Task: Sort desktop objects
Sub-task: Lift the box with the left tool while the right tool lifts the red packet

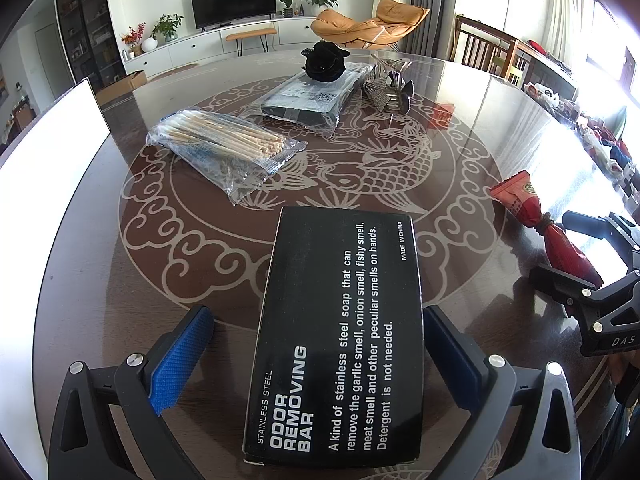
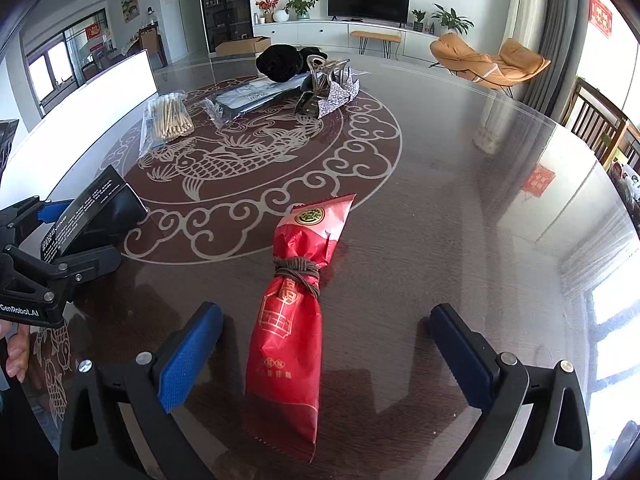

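Observation:
A black box (image 1: 340, 332) printed "odor removing bar" lies between the fingers of my left gripper (image 1: 316, 344). The jaws are open, with a gap on the left side. It also shows in the right wrist view (image 2: 86, 216). A red paper packet (image 2: 294, 320) tied with brown cord lies on the table between the fingers of my right gripper (image 2: 326, 340), which is wide open and not touching it. The packet also shows in the left wrist view (image 1: 536, 220), with the right gripper (image 1: 592, 264) around it.
Farther back on the round glass-topped table (image 2: 460, 200) lie a bag of cotton swabs (image 1: 224, 144), a flat bagged dark pack (image 1: 316, 96), a black fabric flower (image 1: 324, 62) and hair clips (image 1: 388, 84). A white board (image 1: 44, 152) stands at the left edge.

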### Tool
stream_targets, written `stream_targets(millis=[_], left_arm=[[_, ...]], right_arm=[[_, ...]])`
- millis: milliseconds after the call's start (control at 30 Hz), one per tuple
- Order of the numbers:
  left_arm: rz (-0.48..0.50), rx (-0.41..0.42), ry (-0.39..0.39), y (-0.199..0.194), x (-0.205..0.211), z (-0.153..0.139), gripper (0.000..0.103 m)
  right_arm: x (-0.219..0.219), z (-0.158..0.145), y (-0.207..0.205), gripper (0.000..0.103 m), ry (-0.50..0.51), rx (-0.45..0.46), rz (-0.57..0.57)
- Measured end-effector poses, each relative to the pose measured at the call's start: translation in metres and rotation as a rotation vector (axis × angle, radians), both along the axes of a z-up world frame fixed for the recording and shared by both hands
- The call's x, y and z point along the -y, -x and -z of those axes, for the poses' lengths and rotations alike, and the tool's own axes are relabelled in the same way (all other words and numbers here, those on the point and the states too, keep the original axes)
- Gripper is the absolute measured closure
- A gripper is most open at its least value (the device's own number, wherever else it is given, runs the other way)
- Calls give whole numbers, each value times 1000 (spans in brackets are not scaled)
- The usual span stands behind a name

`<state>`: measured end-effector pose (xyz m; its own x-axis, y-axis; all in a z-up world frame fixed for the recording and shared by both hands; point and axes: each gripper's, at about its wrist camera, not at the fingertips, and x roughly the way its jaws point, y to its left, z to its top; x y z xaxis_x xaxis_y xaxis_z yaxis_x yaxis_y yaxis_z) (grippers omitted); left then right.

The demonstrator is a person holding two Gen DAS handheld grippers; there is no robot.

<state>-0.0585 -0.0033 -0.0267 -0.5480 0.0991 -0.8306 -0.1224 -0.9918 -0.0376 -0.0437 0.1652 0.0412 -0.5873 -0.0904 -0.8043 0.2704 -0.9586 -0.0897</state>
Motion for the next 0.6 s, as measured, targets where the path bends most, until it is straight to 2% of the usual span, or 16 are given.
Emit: stream_targets(millis=[533,600], left_arm=[[6,4,4,1,1,0,0],[15,24,4,0,1,0,0]], right_arm=[[0,0,0,0,1,-1,8],[0,0,0,0,1,-2,9]])
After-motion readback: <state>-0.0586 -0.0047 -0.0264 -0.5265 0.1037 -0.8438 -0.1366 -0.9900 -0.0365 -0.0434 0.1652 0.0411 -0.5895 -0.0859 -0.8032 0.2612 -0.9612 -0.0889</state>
